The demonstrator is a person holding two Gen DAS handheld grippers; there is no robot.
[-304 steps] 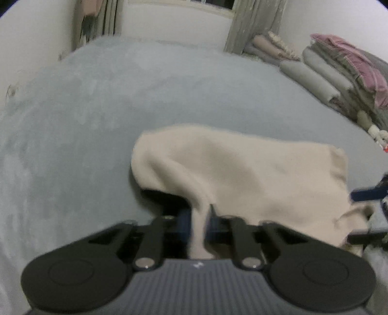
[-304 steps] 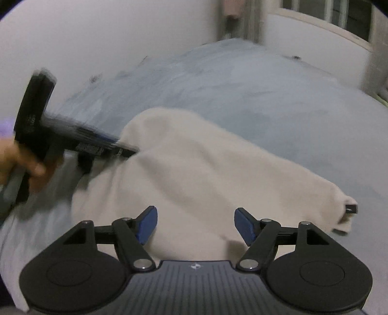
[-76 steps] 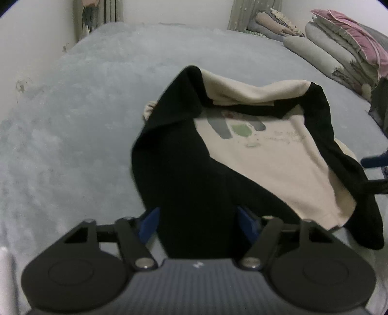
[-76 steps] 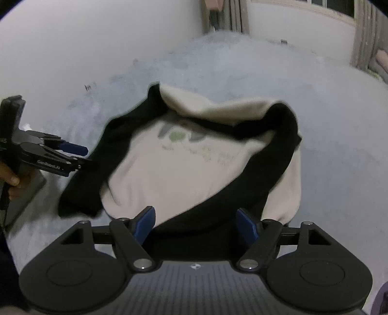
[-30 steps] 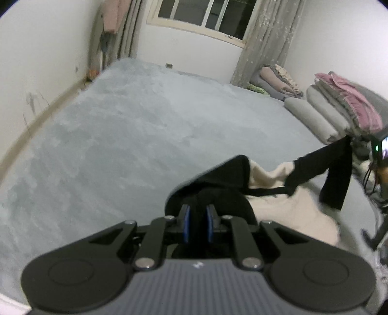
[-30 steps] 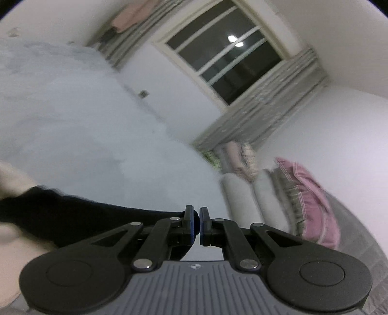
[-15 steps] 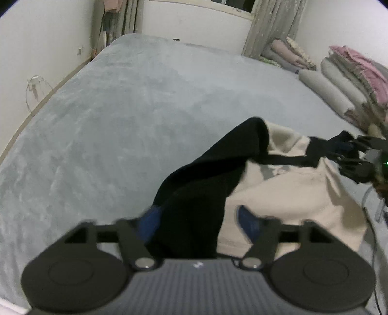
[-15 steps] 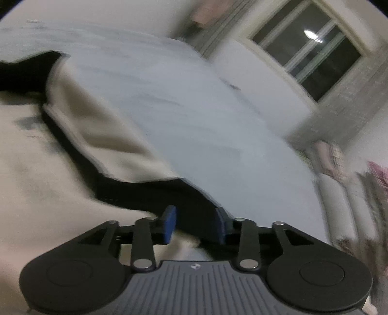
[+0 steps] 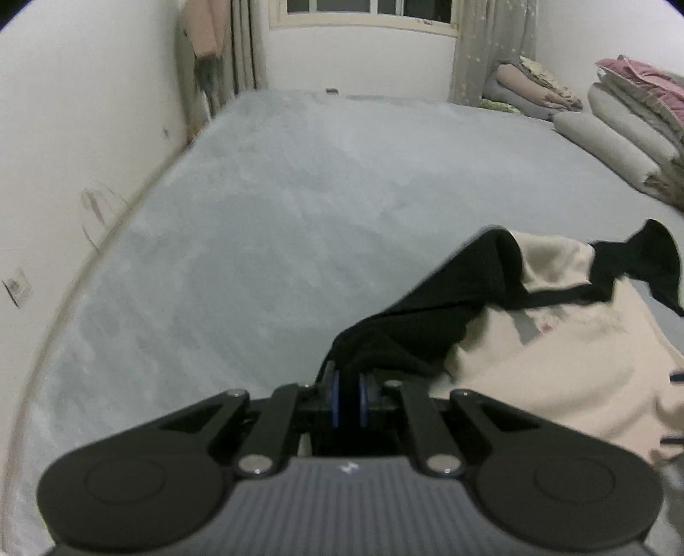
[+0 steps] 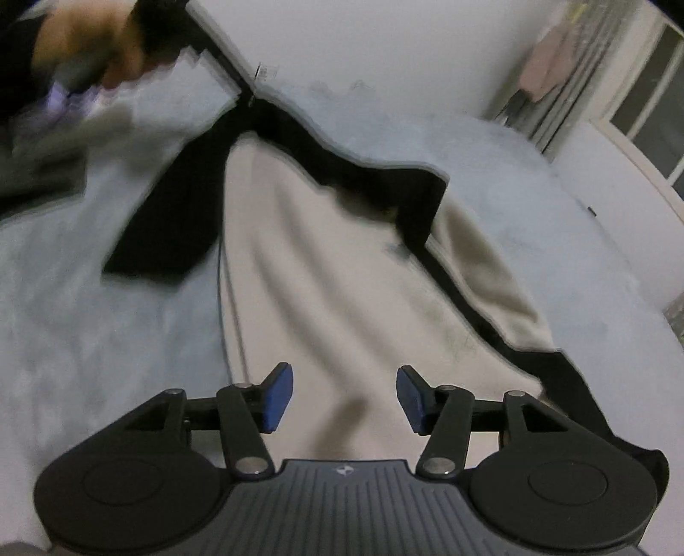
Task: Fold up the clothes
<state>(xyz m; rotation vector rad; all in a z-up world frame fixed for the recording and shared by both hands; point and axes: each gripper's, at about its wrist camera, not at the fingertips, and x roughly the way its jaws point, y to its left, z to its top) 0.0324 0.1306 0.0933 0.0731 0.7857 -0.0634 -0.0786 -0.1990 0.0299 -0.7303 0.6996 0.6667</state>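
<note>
The left gripper (image 9: 347, 397) has its blue pads pressed together on a bunch of black fabric, the end of the black sleeve (image 9: 427, 325) of a cream-and-black top (image 9: 555, 350); from the pinch the sleeve rises ahead and to the right, up to a black fold at the shoulder, and the cream body spreads off to the right over the grey carpet (image 9: 278, 214); a thin black neckline band crosses the cream cloth, and a second black flap stands up at the far right edge; a faint printed mark shows on the cream front, too blurred to read; in the right wrist view the right gripper (image 10: 344, 397) stands spread wide, its blue pads apart and holding nothing, hovering just over the lower part of the cream body, which fills the space between and ahead of the fingers; the garment stretches away from it toward the upper left, where the black sleeve is drawn taut to a dark tool held in a blurred hand (image 10: 85, 47); another black sleeve runs down the right side past the right finger; whether the right fingers touch the cloth cannot be told; folded bedding (image 9: 620, 124) is stacked along the far right wall, and curtains (image 9: 491, 47) hang by the window (image 9: 367, 8).
</note>
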